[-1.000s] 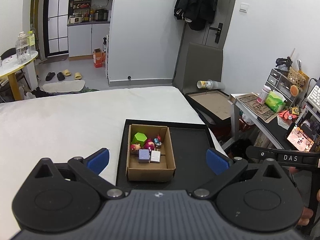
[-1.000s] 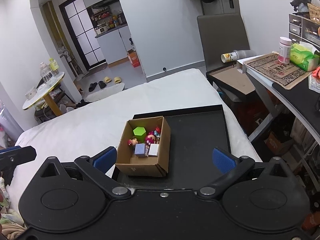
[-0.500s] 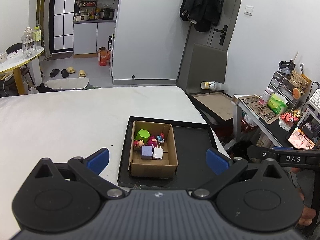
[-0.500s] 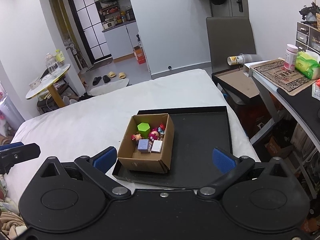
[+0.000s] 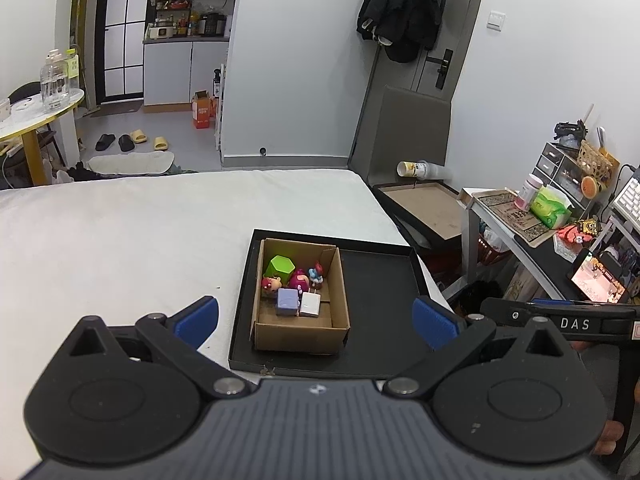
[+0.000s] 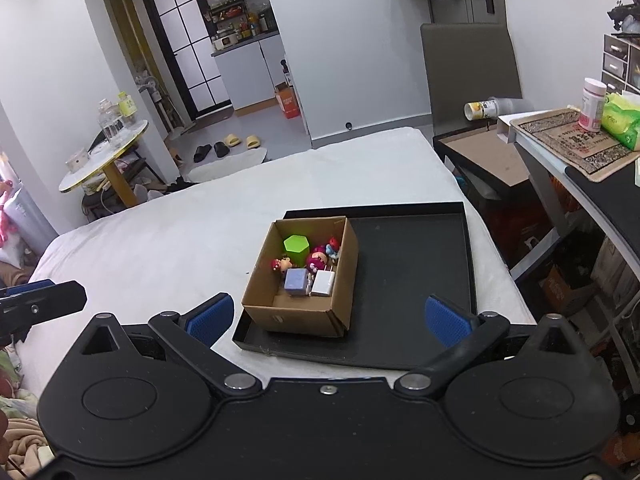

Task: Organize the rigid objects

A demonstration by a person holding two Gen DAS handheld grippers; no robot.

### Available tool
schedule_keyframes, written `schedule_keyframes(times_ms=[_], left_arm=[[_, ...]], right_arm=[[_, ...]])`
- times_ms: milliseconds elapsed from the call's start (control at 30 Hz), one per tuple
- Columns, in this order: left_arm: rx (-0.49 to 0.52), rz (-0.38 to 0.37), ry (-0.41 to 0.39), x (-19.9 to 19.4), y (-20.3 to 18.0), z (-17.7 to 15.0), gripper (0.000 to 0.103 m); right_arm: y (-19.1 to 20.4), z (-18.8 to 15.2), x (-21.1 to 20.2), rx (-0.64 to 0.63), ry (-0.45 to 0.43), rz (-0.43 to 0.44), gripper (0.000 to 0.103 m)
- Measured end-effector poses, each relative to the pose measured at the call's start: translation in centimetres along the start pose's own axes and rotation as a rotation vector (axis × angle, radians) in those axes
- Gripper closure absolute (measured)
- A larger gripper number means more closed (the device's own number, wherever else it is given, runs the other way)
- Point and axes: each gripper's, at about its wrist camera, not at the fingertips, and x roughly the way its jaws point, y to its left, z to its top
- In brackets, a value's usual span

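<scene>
- Cardboard box (image 5: 300,312) sits in the left half of my black tray (image 5: 380,300), its long axis running from the tray's near edge to its far edge, open top up.
- Inside it, a green hexagonal block (image 5: 279,267) stands at the far end; a lavender cube (image 5: 287,302) and a white charger (image 5: 311,304) lie side by side nearer me, the charger's prongs pointing to the far end.
- Small figurines (image 5: 298,278) are bunched between the block and the cube.
- My left gripper (image 5: 316,318) is spread wide with nothing between its blue pads, hovering short of the tray's near edge.
- My right gripper (image 6: 326,320) is likewise spread and empty, above the tray's near edge.
- The tray lies at the right edge of a white bed (image 5: 120,240).
- The right view shows the box's near wall and right side more steeply, and the tip of my other gripper at its left edge.
- The left view alone shows a lit phone screen (image 5: 598,280) on the desk (image 6: 560,148) and fingers (image 5: 608,436) at its lower right.
- Beyond: a grey chair (image 6: 468,72), slippers (image 5: 132,140), a round table (image 6: 104,156), a kitchen nook.
</scene>
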Motion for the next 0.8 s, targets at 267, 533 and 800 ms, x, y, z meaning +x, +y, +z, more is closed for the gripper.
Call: schedule_keyframes(times_ms=[267, 533, 800], left_arm=[[0.003, 0.005, 0.004, 0.26, -0.05, -0.11, 0.001], [0.012, 0.003, 0.006, 0.41, -0.22, -0.15, 0.001], [0.017, 0.005, 0.012, 0.66, -0.26, -0.27, 0.001]], right_arm=[[0.22, -0.20, 0.08, -0.009, 0.002, -0.010, 0.000], [0.17, -0.21, 0.07, -0.005, -0.004, -0.020, 0.000], [0.00, -0.27, -0.20, -0.010, -0.013, -0.035, 0.000]])
